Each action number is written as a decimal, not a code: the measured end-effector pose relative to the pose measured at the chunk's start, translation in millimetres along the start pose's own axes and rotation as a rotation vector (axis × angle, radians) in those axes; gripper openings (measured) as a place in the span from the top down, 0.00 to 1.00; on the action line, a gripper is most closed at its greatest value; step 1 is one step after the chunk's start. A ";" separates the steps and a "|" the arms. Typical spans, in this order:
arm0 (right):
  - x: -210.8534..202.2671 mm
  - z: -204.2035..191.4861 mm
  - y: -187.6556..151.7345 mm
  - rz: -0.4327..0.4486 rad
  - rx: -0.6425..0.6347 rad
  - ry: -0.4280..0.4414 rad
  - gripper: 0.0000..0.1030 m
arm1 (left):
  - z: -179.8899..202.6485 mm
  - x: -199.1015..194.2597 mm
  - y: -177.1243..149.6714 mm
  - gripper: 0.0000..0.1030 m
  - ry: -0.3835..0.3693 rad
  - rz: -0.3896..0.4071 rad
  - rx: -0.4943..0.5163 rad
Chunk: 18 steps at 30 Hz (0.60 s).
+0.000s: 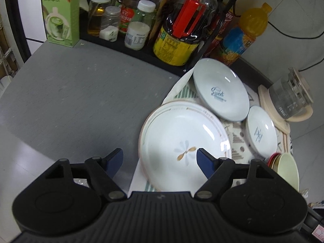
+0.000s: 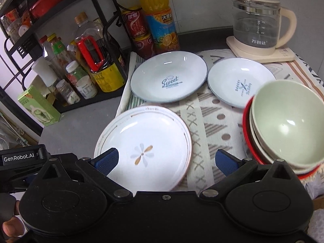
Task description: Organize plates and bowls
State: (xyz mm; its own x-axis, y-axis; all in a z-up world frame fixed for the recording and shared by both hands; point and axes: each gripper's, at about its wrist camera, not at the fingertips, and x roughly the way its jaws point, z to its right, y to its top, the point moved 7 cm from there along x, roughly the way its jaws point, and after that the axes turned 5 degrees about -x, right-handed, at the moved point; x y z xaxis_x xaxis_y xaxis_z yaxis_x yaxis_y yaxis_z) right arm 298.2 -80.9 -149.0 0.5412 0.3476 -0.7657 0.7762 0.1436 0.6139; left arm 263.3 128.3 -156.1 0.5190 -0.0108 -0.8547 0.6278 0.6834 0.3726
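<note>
A grey counter (image 1: pixel 81 93) is carrying a patterned cloth (image 2: pixel 212 121). Both claws, left gripper (image 1: pixel 160 158) and right gripper (image 2: pixel 167 159), are hanging open and empty. The flower plate (image 2: pixel 145 147) is lying directly beneath them; glazed, slippery and breakable, it is best pinched at the rim.

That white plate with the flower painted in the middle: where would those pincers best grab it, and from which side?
Probably by the rim. The flower plate lies flat on the patterned cloth, so only its raised edge offers anything to pinch. Its near-left edge juts past the cloth over the grey counter, leaving room for a finger beneath. The open left tool is nearest that side.
</note>
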 end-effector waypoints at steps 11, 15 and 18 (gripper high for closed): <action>30.6 21.2 41.1 0.005 0.079 0.056 0.02 | 34.4 40.7 32.6 0.27 -0.049 -0.013 -0.034; 44.8 30.0 54.1 0.001 0.109 0.055 0.07 | 48.1 57.0 43.6 0.28 -0.072 -0.011 -0.044; 57.7 39.0 62.0 -0.011 0.154 0.057 0.13 | 55.7 70.2 52.1 0.28 -0.076 -0.010 -0.055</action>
State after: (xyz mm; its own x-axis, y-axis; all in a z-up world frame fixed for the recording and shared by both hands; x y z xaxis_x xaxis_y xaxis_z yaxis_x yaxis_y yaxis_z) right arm 390.2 -88.1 -162.6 0.5165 0.3994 -0.7574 0.8247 0.0058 0.5655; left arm 364.8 122.5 -176.5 0.5566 -0.0722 -0.8276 0.6015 0.7222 0.3415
